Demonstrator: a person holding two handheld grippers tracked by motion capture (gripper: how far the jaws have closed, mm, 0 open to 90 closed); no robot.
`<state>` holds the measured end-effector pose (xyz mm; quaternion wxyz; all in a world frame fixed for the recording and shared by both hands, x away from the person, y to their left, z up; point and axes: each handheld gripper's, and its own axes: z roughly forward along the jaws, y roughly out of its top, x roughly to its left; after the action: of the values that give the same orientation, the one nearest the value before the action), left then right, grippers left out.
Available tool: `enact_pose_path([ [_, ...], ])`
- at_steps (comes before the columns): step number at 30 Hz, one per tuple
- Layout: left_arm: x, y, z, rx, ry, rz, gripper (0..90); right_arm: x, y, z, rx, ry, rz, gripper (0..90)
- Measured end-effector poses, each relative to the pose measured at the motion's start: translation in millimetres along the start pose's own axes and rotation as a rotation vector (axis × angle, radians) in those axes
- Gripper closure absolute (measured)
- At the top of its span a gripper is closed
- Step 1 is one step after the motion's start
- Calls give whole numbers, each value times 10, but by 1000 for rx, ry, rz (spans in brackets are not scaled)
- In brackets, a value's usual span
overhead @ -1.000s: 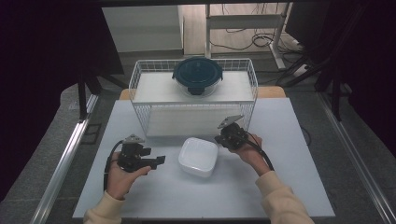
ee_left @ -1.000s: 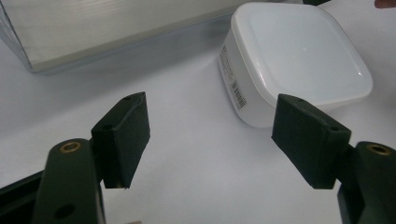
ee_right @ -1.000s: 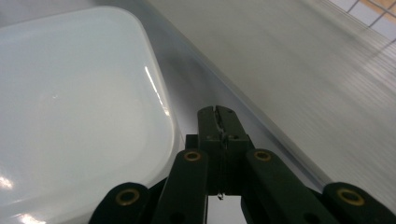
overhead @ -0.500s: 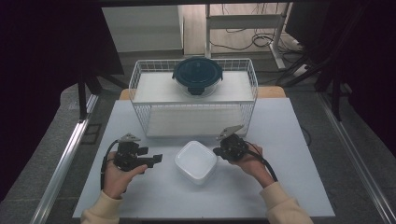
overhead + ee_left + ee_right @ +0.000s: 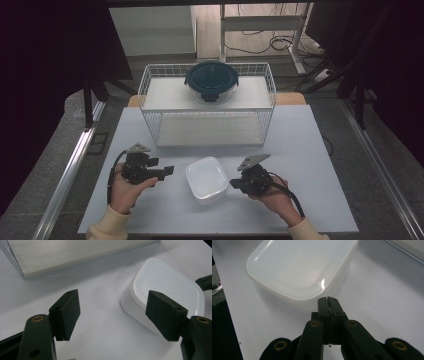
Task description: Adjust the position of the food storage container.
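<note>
1. A white lidded container (image 5: 206, 179) sits flat on the desk (image 5: 310, 150), near its front edge and about midway between the two grippers; its lid is on and its corners are rounded.
2. The right gripper (image 5: 234, 183) lies just beside the container's right side, pointing at it. In the right gripper view its jaws are clenched together with nothing between them, their tips right at the container's (image 5: 299, 270) near wall; whether they touch it cannot be told.
3. The left gripper (image 5: 169, 171) is to the container's left, apart from it, aimed toward it. In the left gripper view its jaws stand released and wide, holding nothing, with bare desk between them; the container (image 5: 165, 287) shows partly behind the right-hand jaw.
4. Each gripper is held by a hand in a cream sleeve (image 5: 107, 227) coming in from the front edge.
5. Behind the container, a white wire basket (image 5: 207, 107) stands toward the back of the desk.
6. On top of the basket rests a round container with a dark blue lid (image 5: 211, 81).
</note>
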<state>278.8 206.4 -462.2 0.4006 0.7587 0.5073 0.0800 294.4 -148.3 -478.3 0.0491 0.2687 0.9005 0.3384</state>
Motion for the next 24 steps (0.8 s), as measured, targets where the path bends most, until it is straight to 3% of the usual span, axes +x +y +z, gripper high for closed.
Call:
enact_pose_path([
  [13,-20,-41,-59,-9,-8,-6,280,302,-14,38,14,70,-19,896],
  [21,-28,-43,-79,-14,-20,-8,284,314,-30,55,11,85,-26,897],
  [24,-24,-47,-83,-14,-22,-13,284,260,-35,-23,-8,54,-14,896],
])
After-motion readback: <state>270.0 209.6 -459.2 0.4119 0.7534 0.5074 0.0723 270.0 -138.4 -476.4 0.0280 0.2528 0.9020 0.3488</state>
